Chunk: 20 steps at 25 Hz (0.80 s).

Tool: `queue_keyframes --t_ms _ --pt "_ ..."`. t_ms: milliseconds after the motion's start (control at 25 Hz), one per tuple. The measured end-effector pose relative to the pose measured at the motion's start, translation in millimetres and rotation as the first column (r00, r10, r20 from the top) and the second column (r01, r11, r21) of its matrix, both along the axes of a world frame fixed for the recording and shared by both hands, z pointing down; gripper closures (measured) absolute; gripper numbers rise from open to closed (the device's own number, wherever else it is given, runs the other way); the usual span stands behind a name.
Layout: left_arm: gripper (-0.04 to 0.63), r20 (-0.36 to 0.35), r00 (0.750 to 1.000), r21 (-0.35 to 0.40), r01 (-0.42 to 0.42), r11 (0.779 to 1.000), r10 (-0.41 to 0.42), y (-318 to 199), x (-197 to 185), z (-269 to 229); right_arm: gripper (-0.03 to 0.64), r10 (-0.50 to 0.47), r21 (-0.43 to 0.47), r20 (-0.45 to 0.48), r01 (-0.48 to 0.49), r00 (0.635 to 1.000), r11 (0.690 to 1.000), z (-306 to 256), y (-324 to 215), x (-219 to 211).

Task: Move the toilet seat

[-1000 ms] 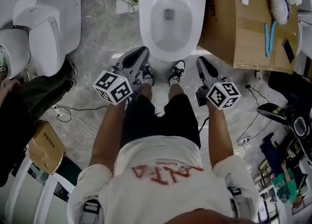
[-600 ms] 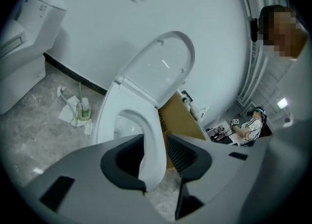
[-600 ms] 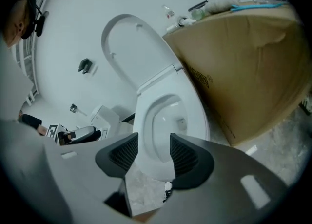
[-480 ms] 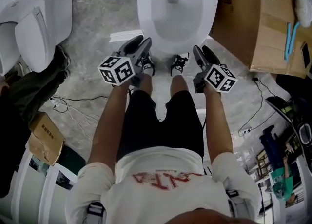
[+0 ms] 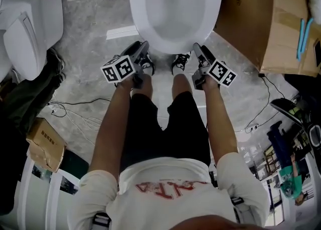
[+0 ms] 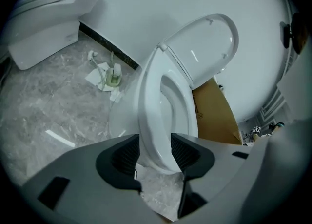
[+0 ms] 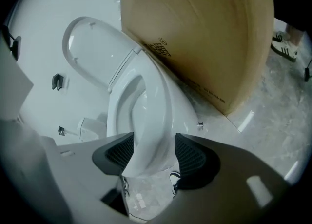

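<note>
Upside-down red "ANTA" on shirt [image 5: 170,181]

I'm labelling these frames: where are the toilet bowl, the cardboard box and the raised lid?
toilet bowl [image 5: 169,48], head view, front rim.
cardboard box [image 5: 251,23], head view, top face.
raised lid [image 6: 207,47], left gripper view, inner face.

Left gripper [image 5: 144,45], right gripper [image 5: 197,48], opened astride seat [image 6: 148,96]

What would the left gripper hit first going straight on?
The front edge of the toilet seat: it lines up between the jaws of the left gripper, which have just been opening; depth unclear.
</note>
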<state>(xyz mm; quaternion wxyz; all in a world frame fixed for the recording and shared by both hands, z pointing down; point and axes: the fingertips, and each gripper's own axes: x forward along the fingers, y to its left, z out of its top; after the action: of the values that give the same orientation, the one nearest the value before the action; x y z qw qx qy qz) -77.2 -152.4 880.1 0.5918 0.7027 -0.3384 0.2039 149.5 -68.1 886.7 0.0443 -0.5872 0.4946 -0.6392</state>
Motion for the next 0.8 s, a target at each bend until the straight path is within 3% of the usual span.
queue_keyframes --t_ms 400,680,800 --pt "0.407 -0.054 0.998 -0.079 -0.038 0.996 0.034 17.8 15.1 18.8 0.402 0.041 -0.007 0.044 -0.04 0.998 0.999 7.0 -3.7 -10.6" --pt "0.407 -0.073 0.996 -0.066 -0.057 0.996 0.053 8.6 20.0 15.0 0.413 0.119 0.013 0.116 -0.121 0.986 0.993 -1.8 -4.2 -6.0" --pt "0.407 -0.129 0.991 -0.099 -0.054 0.994 0.041 12.1 26.6 9.5 0.415 0.132 0.022 0.127 -0.136 0.983 0.991 -6.9 -3.9 -5.7"
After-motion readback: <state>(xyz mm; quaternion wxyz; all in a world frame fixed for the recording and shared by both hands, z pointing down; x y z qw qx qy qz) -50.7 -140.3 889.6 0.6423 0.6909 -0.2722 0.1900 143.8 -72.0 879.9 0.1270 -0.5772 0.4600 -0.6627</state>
